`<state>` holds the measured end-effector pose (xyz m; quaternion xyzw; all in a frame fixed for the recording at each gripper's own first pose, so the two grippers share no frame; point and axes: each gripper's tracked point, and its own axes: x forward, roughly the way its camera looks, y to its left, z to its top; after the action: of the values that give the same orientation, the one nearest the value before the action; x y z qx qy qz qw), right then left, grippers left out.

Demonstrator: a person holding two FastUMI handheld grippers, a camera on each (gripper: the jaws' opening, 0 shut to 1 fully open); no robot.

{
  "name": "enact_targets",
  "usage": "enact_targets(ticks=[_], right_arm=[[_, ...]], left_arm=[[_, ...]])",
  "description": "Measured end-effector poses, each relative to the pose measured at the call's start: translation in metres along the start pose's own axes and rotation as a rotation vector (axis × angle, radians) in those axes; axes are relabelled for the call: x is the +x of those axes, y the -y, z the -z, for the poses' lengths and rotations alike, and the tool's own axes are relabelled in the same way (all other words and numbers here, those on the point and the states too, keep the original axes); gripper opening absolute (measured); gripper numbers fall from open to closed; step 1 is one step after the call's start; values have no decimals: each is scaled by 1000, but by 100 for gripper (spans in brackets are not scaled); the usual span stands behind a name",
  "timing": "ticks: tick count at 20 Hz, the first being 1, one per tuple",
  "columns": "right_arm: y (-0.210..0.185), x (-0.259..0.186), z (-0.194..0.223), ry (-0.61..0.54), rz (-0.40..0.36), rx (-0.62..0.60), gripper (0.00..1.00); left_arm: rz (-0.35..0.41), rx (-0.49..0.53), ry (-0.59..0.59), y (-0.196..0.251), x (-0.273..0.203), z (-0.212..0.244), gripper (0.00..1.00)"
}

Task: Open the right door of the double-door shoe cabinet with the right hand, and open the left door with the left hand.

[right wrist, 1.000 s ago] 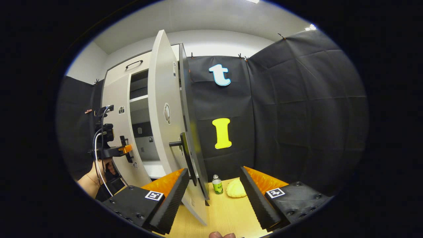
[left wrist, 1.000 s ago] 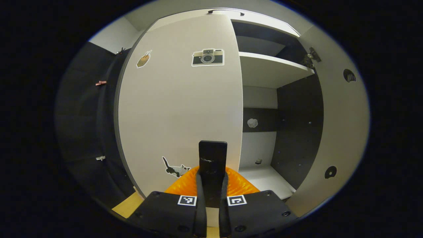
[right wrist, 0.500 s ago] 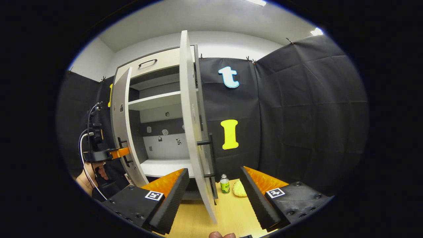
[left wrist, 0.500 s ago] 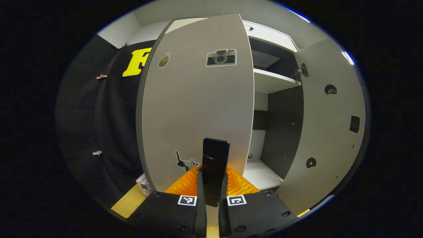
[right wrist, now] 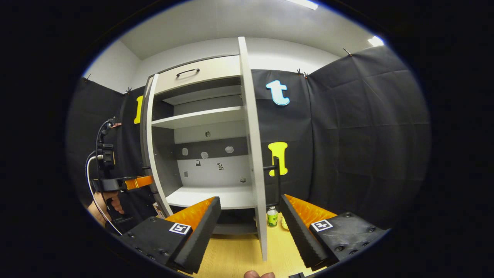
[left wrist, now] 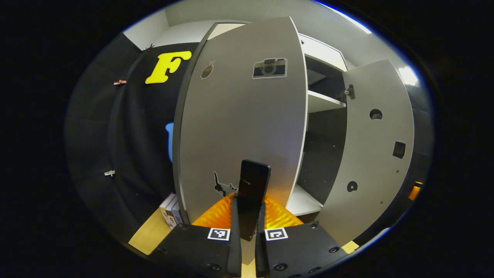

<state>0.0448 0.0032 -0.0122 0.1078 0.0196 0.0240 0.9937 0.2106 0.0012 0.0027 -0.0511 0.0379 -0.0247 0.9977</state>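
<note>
between both open doors, shelf edges stand exposed.

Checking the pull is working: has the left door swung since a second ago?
Yes. In the right gripper view the left door has swung outward on its hinge, away from the cabinet shelf, uncovering the interior; the left gripper stays clamped on its handle.

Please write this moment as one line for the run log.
left gripper: shut on left door handle | right gripper: open, holding nothing | left door: swung open | right door: open
</note>
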Motion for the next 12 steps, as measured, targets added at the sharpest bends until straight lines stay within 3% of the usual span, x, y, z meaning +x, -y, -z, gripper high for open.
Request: enact_targets(ticks=[12], right_arm=[[-51,0,11,-17,-32,-5,97]], left_arm=[[63,-7,1,-16,-12,-1,19]])
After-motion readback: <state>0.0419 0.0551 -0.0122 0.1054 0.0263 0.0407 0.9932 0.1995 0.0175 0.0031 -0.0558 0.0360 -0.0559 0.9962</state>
